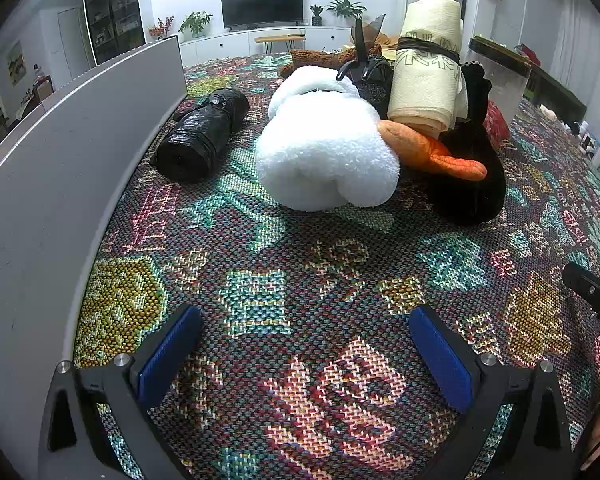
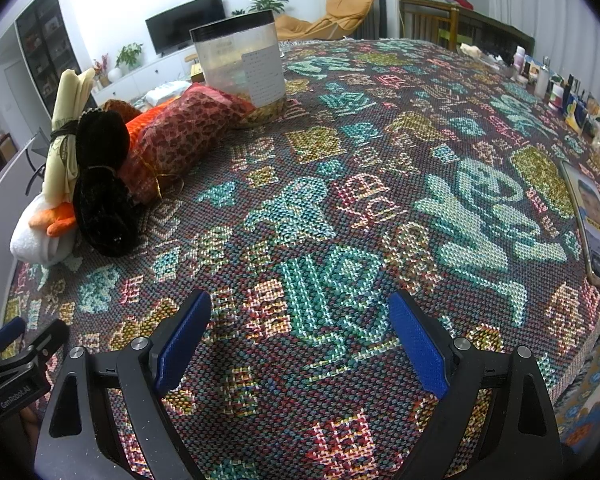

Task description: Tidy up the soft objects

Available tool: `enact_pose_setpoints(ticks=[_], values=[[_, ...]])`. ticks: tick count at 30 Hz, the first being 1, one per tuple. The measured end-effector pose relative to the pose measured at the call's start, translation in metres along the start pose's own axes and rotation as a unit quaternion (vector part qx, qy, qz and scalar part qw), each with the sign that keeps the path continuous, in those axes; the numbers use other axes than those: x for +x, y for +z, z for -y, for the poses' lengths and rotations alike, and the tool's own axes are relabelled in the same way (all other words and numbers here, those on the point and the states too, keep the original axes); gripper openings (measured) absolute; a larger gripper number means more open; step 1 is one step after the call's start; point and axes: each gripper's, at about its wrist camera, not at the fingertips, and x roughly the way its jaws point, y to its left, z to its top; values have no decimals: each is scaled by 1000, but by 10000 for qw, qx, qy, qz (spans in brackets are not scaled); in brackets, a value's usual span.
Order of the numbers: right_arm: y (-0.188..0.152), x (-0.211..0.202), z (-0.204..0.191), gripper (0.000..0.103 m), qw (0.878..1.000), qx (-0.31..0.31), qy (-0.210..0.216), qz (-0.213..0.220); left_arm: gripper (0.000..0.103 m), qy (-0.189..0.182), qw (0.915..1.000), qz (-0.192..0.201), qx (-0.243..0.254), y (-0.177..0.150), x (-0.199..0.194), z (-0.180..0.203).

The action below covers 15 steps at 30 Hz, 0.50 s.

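The left gripper (image 1: 306, 354) is hovering spread wide and empty, its two blue ribbed pads (image 1: 168, 354) flanking bare woven tablecloth (image 1: 300, 280), a coarse, many-coloured knit. The right gripper (image 2: 300, 344) is likewise hanging released, holding nothing. Ahead of the left gripper, one fluffy white rolled towel (image 1: 324, 152) is lying on its side, touching one orange plush piece (image 1: 432, 148) and one black velvety pouch (image 1: 472, 172). Left of the towel, one crinkly black plastic roll (image 1: 204, 132) is lying beside a smooth grey panel (image 1: 60, 152). Behind, one cream cloth roll (image 1: 428, 68) is standing upright, tied with a dark band. Farther ahead-left of the right gripper, one red patterned bag (image 2: 184, 128) is leaning against one clear cylindrical container (image 2: 240, 64).
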Motion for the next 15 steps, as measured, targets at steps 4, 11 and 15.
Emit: enact_pose_setpoints(ticks=[4,11,15], values=[[0,0,0,92,10000,1,1,0,103,-1,10000,0,0,0,0,0],[0,1,0,92,10000,2,2,-1,103,0,10000,0,-1,0,0,0],[0,0,0,92,10000,3,4,-1,103,0,10000,0,-1,0,0,0]])
